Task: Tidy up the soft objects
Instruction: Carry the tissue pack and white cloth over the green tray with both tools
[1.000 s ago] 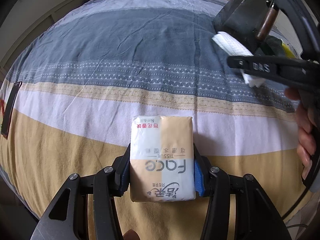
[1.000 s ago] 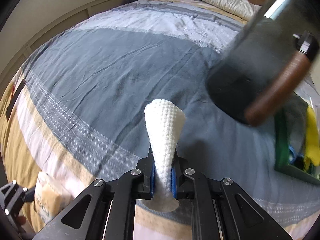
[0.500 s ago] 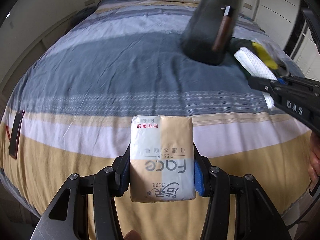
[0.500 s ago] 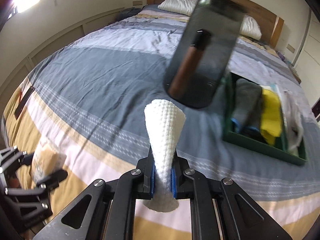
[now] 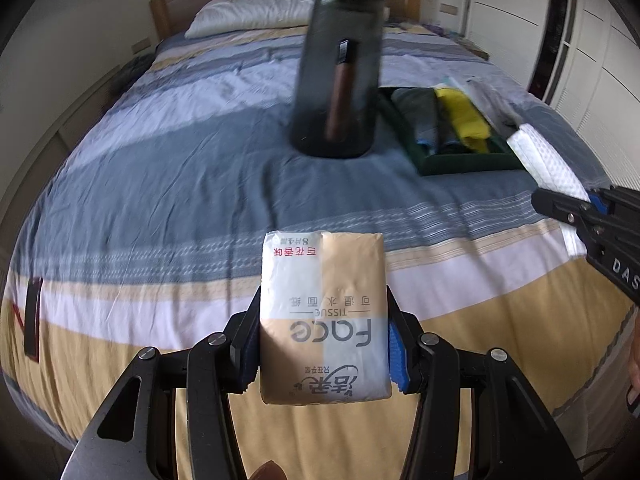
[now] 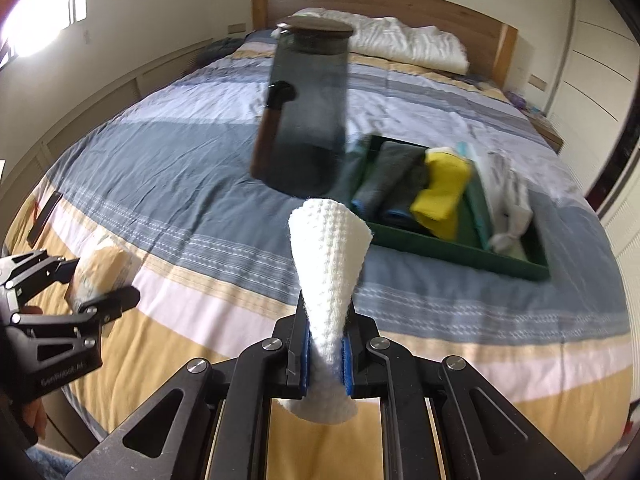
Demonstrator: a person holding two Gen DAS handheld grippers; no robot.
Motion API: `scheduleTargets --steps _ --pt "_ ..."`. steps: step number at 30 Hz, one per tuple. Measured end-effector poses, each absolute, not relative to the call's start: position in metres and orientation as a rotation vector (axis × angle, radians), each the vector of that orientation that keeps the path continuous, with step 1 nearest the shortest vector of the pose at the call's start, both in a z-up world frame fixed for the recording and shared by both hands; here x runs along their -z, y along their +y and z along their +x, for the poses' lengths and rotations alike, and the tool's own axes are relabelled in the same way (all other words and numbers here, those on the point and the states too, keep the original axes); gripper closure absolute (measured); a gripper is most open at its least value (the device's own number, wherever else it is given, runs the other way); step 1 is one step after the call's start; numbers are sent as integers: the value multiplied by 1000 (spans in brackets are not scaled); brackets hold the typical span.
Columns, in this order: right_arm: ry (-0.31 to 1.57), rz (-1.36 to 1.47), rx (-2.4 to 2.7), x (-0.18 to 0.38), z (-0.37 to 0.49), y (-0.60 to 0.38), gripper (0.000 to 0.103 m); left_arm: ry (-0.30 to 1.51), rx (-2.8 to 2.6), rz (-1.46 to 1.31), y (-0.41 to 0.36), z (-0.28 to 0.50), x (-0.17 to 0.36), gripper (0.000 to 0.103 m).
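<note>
Hovering above the striped bed (image 5: pixel 168 184), the left gripper (image 5: pixel 323 340) clamps a tissue pack (image 5: pixel 323 320); the right gripper (image 6: pixel 325 344) pinches a white cloth (image 6: pixel 328 248), both short of the green tray (image 6: pixel 440 246).

tissue pack (image 5: pixel 323 320): beige-white, clamped above bed | white waffle cloth (image 6: pixel 328 272): rolled, pinched upright, above bed

You hold a tissue pack (image 5: pixel 323 320) in glossy, smooth plastic film. The white cloth (image 6: pixel 329 264) has a rough waffle weave. The bed cover (image 5: pixel 180 168) is matt, wrinkled cotton-like cloth. On it, the jar (image 6: pixel 308 116) looks like smoky glossy glass; beside the jar, the green tray (image 6: pixel 460 250) is matt. The headboard (image 6: pixel 400 0) is smooth wood.
</note>
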State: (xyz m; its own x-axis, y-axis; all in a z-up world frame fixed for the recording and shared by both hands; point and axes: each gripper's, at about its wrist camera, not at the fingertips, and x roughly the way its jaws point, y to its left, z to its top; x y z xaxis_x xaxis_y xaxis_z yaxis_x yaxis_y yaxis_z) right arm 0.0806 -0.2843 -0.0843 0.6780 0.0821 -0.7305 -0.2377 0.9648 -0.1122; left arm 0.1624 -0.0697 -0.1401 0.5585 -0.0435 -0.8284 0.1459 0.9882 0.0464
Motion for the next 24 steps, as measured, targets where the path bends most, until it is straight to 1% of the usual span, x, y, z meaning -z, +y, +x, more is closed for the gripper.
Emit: scheduleTargets --steps 11,19,24 --pt "776 -129 -58 62 39 -350 92 913 197 159 -133 181 113 58" --pt "732 -88 0 38 38 -377 92 864 250 181 -175 201 95 58" --pt "716 -61 24 33 43 -390 92 845 267 181 -194 217 88 58"
